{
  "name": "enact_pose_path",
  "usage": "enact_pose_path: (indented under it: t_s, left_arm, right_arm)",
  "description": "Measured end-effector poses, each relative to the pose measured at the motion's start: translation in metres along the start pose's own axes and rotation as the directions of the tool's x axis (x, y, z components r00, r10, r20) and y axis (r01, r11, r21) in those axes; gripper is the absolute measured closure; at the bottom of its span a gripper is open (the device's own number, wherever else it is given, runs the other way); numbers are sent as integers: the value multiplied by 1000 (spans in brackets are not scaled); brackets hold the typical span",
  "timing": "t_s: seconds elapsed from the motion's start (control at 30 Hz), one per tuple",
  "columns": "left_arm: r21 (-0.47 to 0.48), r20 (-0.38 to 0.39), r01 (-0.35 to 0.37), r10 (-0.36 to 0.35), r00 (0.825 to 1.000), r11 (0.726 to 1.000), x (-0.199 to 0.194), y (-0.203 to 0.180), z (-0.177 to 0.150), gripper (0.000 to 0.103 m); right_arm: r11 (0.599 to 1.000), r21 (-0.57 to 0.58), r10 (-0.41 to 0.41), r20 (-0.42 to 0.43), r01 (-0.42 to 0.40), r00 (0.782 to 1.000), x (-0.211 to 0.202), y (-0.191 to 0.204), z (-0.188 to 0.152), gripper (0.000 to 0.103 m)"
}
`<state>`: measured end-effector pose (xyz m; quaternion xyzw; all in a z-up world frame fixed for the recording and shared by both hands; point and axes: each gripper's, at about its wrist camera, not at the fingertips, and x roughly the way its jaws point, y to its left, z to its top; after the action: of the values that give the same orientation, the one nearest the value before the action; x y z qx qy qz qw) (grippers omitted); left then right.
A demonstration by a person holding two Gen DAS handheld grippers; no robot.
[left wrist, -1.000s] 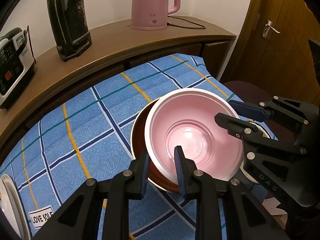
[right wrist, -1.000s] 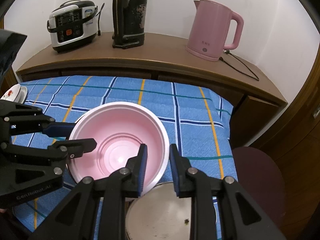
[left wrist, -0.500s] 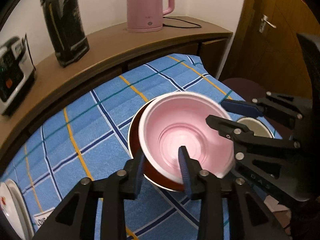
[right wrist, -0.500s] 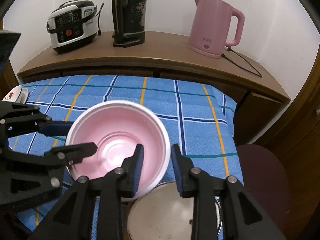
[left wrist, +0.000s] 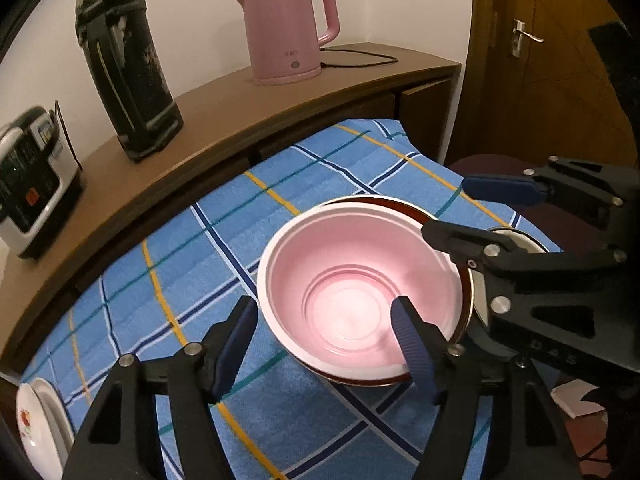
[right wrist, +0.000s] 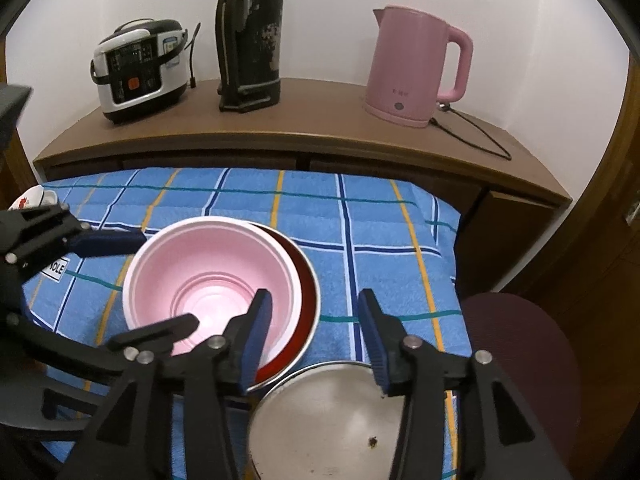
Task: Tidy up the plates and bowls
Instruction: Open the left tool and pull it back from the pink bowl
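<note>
A pink bowl (left wrist: 352,280) sits nested in a dark red bowl (left wrist: 404,204) on the blue checked cloth; both also show in the right wrist view, pink bowl (right wrist: 208,276), red bowl (right wrist: 308,292). My left gripper (left wrist: 324,340) is open, its fingers standing either side of the pink bowl's near rim without gripping it. My right gripper (right wrist: 316,332) is open over the red bowl's right rim; it also shows in the left wrist view (left wrist: 460,212). A steel plate (right wrist: 332,416) lies under the right gripper.
A white floral dish (left wrist: 36,432) sits at the cloth's left edge. A rice cooker (right wrist: 140,68), a black thermos (right wrist: 250,36) and a pink kettle (right wrist: 412,68) stand on the wooden sideboard behind. A dark red stool (right wrist: 524,360) is at the right.
Both grippers were shut on the pink bowl's rim and have opened and let it go. The pink bowl now rests in the red bowl.
</note>
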<state>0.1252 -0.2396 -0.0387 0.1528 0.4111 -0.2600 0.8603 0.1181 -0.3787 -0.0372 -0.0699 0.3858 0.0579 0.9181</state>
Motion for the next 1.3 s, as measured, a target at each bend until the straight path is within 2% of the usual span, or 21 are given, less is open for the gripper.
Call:
enact_pose_path:
  t_s: [0.6,0.83,1.07,1.3]
  left_arm:
    - [-91,-12,28,-29,999,995,26,20,-5,32]
    - [-88,50,26,-22,999,996,6,20,-2,32]
    - [-89,120,-41,52,991,995,-19,15,-6,32]
    - [-68,143,56,-46,989,996,-44,-13,-18,32]
  right_arm:
    - [998,55,-30,61,27,998,-18,-18,-5,50]
    - [993,112,-55,73,46,996,-28,-36,-12,50]
    - [988,143,-68,76,57,995,-38,-48,-25,50]
    - [979,190,-85,46,75,995,-43,-68,-48,50]
